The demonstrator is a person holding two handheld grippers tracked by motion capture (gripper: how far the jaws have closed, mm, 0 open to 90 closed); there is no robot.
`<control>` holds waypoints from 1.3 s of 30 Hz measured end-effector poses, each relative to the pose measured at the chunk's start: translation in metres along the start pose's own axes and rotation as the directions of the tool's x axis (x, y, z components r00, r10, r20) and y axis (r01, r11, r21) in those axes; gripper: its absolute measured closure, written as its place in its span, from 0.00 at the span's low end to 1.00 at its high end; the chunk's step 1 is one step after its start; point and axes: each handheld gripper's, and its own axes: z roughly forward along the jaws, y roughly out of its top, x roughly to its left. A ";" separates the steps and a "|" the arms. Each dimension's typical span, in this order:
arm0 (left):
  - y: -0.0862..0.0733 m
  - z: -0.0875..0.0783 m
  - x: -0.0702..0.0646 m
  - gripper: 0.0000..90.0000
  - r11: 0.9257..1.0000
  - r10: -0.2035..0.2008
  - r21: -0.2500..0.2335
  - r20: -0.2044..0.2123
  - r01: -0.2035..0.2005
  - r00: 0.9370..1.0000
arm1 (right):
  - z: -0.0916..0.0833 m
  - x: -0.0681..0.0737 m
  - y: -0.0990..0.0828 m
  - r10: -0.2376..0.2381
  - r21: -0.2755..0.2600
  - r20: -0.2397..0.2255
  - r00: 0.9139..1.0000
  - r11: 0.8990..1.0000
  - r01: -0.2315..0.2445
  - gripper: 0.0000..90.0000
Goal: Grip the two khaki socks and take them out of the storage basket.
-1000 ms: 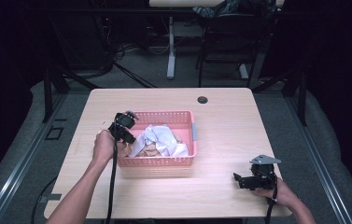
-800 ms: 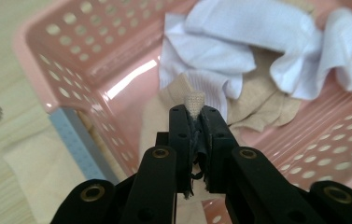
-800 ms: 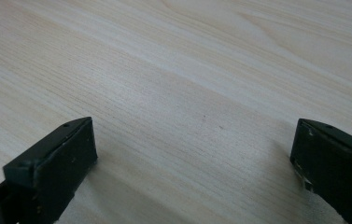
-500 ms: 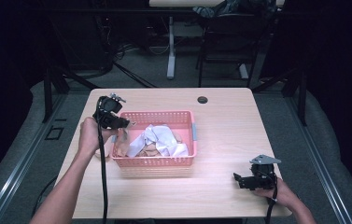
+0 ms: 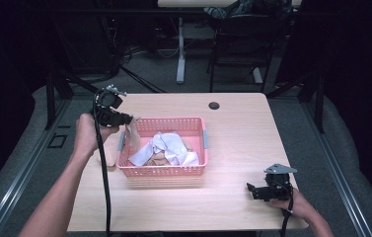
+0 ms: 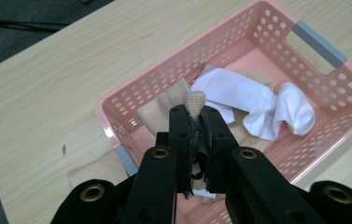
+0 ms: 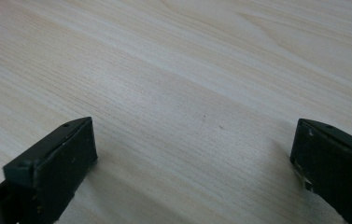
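Beige sock (image 6: 193, 101) — clamped in left gripper (image 6: 195, 116) above pink basket (image 6: 239, 44).

Beige sock (image 6: 193, 99): just its tip pokes out above the closed jaws of the left gripper (image 6: 196, 122); the stretch pinched between them is hidden.
Sock's lower end: in the high view it hangs by the basket's (image 5: 164, 170) left end, too small to tell whether it touches anything.
Beige cloth (image 6: 94, 169) outside the basket: half covered by the gripper body, shape unclear.
White socks (image 6: 257, 100): bunched together, how many I cannot tell.
Right gripper (image 7: 192, 154): both jaws cut off by the bottom edge.
Dark round thing (image 5: 214, 105) on the far tabletop: too small to name.
Room beyond the table: mostly lost in darkness.
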 end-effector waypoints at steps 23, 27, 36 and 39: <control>0.018 -0.043 0.012 0.94 0.997 -0.011 -0.082 -0.029 0.009 1.000 | 0.000 0.000 0.000 -0.004 0.003 0.003 1.000 1.000 0.004 0.00; 0.018 -0.057 0.016 0.94 0.995 -0.015 -0.099 -0.046 0.010 0.999 | 0.001 0.000 0.000 0.003 -0.006 -0.001 1.000 1.000 -0.003 0.00; 0.007 -0.082 0.035 0.94 0.993 -0.049 -0.111 -0.109 0.037 0.993 | 0.000 0.000 0.000 -0.004 0.002 0.003 1.000 1.000 0.004 0.00; 0.000 -0.088 0.043 0.94 0.992 -0.067 -0.114 -0.120 0.053 0.990 | 0.000 0.000 0.000 0.000 -0.003 0.000 1.000 1.000 0.000 0.00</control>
